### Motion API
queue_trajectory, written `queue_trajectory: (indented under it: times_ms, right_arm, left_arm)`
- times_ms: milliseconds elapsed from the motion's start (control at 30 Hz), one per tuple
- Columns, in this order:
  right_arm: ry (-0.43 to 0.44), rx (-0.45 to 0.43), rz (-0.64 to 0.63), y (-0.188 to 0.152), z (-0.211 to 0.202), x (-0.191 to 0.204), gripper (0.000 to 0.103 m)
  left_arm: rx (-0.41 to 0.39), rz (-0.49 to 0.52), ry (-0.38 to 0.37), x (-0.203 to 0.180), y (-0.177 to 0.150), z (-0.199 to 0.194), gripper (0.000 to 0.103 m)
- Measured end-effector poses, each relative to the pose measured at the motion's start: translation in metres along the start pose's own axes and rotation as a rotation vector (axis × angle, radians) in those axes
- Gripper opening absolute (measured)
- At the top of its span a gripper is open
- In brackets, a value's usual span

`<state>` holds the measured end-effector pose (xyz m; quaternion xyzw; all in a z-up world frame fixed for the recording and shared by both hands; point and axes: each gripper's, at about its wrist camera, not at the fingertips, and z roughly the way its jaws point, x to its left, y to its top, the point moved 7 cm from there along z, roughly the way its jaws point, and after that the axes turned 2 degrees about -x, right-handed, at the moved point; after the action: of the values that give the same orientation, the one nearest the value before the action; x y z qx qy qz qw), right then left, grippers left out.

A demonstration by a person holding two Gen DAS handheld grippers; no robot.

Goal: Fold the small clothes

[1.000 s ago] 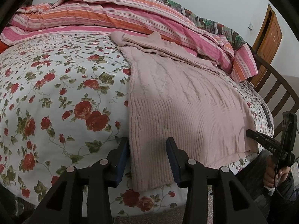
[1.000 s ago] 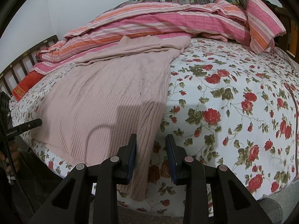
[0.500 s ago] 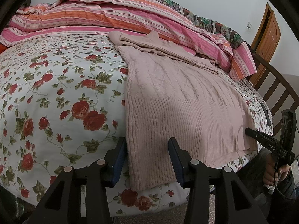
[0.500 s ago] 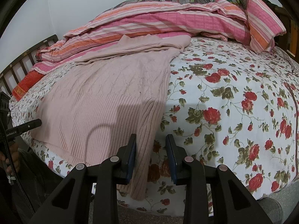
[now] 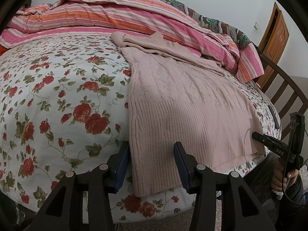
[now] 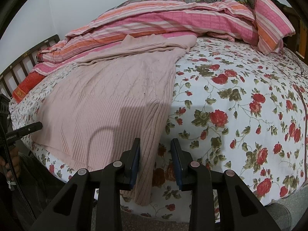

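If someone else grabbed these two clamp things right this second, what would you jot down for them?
Left hand-held gripper: open, holding nothing, at one bottom corner of the pink sweater.
Right hand-held gripper: open, holding nothing, at the other bottom corner.
The sweater lies flat on the floral bedsheet, hem hanging over the near edge of the bed, sleeves folded across the top near the striped quilt.
Done: sweater spread out.
Left: grip both hem corners, then probably fold the body up toward the collar.

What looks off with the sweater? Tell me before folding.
The pink sweater lies askew: its hem corner hangs over the bed edge, and the top is bunched against the striped quilt. No damage shows.
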<state>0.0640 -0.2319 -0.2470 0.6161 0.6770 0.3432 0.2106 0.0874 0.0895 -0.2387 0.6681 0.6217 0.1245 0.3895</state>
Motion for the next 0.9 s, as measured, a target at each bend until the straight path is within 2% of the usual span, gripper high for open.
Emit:
queue_trajectory:
  times_ms: [900]
  right_arm:
    - [-0.007, 0.013, -0.023, -0.0015, 0.0010, 0.0040, 0.038]
  left_arm:
    - [0.001, 0.003, -0.001, -0.0014, 0.0004, 0.0007, 0.047]
